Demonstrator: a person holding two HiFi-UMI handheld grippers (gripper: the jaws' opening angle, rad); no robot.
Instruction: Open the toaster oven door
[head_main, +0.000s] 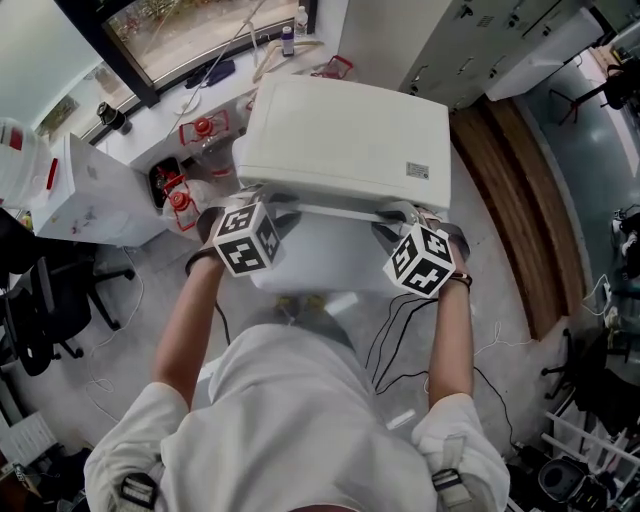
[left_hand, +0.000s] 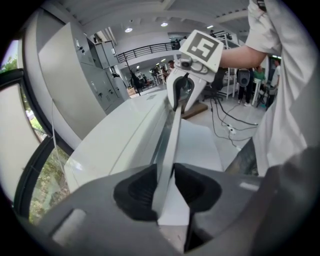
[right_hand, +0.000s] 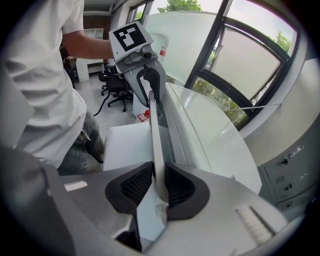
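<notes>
A white toaster oven (head_main: 345, 140) sits below me, seen from above. Its long white door handle (head_main: 335, 212) runs along the front edge. My left gripper (head_main: 262, 208) is shut on the handle's left end and my right gripper (head_main: 402, 218) on its right end. In the left gripper view the handle bar (left_hand: 171, 140) passes between my left gripper's (left_hand: 165, 192) black pads toward the right gripper (left_hand: 182, 95). The right gripper view shows my right gripper (right_hand: 159, 185) pinching the bar (right_hand: 155, 135), with the left gripper (right_hand: 149, 87) at its far end. A dark glass strip (right_hand: 167, 137) of the door lies beside the bar.
Red-capped bottles (head_main: 185, 200) and a white box (head_main: 95, 195) stand to the left of the oven. A black office chair (head_main: 50, 310) is at the far left. Cables (head_main: 400, 330) trail on the floor by my legs. Grey cabinets (head_main: 470, 40) rise behind the oven.
</notes>
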